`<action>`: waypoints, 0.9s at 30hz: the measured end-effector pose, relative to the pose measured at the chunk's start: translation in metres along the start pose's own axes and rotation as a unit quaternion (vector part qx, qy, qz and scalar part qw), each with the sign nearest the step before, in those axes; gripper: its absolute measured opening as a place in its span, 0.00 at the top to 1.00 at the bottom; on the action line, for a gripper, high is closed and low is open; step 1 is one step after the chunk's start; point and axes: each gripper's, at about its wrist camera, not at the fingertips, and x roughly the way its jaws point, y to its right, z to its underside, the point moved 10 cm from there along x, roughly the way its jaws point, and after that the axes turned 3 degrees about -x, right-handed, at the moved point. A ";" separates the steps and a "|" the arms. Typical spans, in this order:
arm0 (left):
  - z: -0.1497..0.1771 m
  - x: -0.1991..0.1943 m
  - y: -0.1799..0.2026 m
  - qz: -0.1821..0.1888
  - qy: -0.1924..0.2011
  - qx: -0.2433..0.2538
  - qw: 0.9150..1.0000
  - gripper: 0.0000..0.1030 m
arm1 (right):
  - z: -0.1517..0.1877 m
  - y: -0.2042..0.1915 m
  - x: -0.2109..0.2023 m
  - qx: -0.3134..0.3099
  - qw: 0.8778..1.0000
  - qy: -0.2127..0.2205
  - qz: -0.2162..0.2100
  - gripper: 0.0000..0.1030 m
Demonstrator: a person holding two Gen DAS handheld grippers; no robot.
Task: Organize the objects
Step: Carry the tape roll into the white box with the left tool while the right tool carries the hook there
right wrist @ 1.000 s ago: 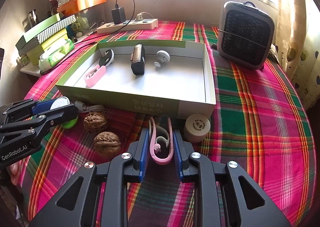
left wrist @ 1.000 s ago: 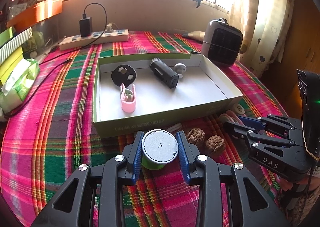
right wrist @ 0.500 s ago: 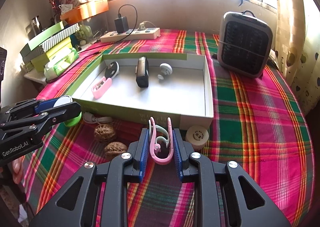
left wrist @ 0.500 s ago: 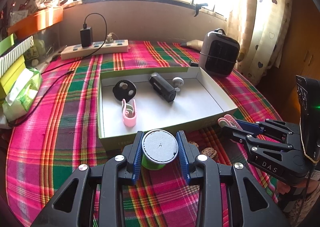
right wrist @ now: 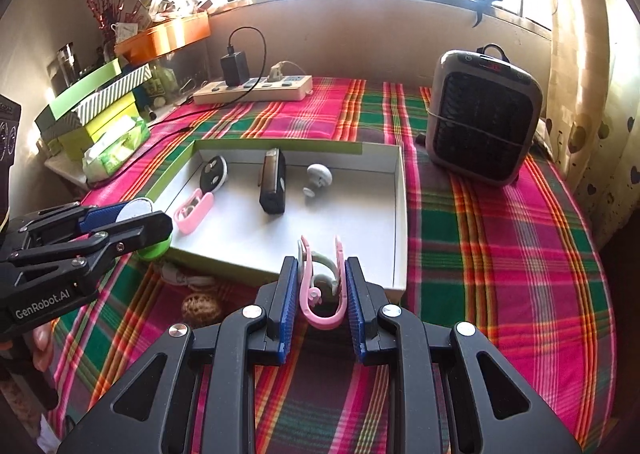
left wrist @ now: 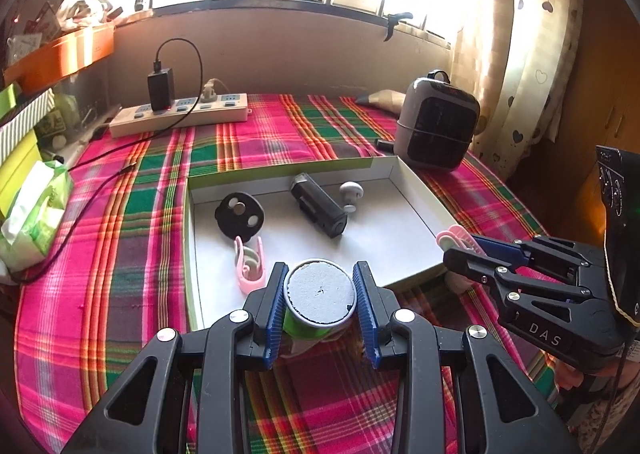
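1. The left gripper (left wrist: 320, 306) has its jaws clamped on a green cylinder with a grey top (left wrist: 320, 294), held clear of the plaid cloth (left wrist: 132, 254) at the near edge of the shallow box (left wrist: 416, 190).
2. The right gripper (right wrist: 318, 302) has its jaws closed on a pink clip (right wrist: 320, 290), also held up, over the box's near right corner.
3. The box sits mid-desk. Inside it, from left to right, lie a black round piece (left wrist: 239, 214), a black oblong device (left wrist: 318, 210) and a small white knob (left wrist: 351, 192); a second pink clip (left wrist: 250, 268) lies nearer, on the left side of the box.
4. On the cloth near the box, between the two grippers, a walnut (right wrist: 201, 308) and a bit of white cord (right wrist: 180, 276) show.
5. A grey heater (right wrist: 482, 116) stands far right, just beyond the box.
6. A power strip (left wrist: 180, 116) with a black charger (left wrist: 161, 88) plugged in lies at the far edge, by the wall.
7. Stacked boxes (right wrist: 96, 102) and a tissue pack (right wrist: 116, 148) are at far left.
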 end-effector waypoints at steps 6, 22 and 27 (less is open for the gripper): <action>-0.011 0.011 -0.003 0.004 -0.003 0.000 1.000 0.70 | -0.014 0.003 0.009 0.004 1.000 0.003 0.002 0.76; -0.028 0.051 -0.013 0.009 -0.027 0.000 1.000 0.70 | -0.042 0.020 0.050 0.012 1.000 -0.018 0.014 0.76; -0.032 0.060 -0.019 0.007 -0.032 -0.001 0.999 0.70 | -0.047 0.023 0.062 0.011 0.999 -0.027 0.017 0.76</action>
